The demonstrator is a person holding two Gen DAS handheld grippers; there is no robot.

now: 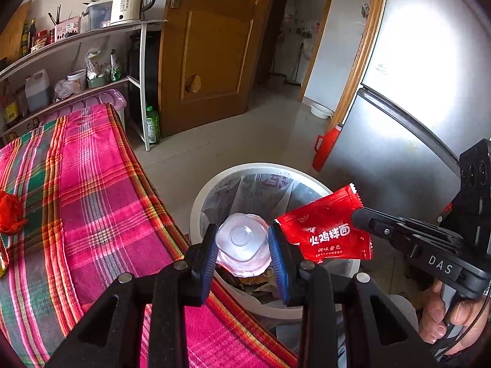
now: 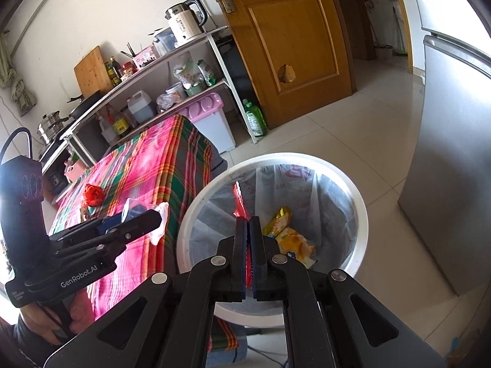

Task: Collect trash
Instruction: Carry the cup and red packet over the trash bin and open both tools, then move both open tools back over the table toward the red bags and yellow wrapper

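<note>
Two hand-held grippers, two pieces of trash in their grip, one trash bin. The left gripper [image 1: 244,247] clamps a clear plastic cup [image 1: 242,242] between its blue pads; the cup is squat, see-through, its base turned to the camera, and it hangs above the near rim of the bin. The right gripper [image 2: 248,230] has its jaws pressed nearly together on a red sauce packet [image 1: 325,227], pinched at one edge; the packet is flat and glossy, with white printed characters and a serrated end, and it is held over the mouth of the white bin [image 2: 362,214]. The bin stands on the tiled floor, touching the table's edge, and is lined with a translucent bag; yellow wrappers [image 2: 285,230] lie at the bottom. On the plaid tablecloth [image 1: 101,184] one crumpled red scrap [image 2: 93,194] remains.
</note>
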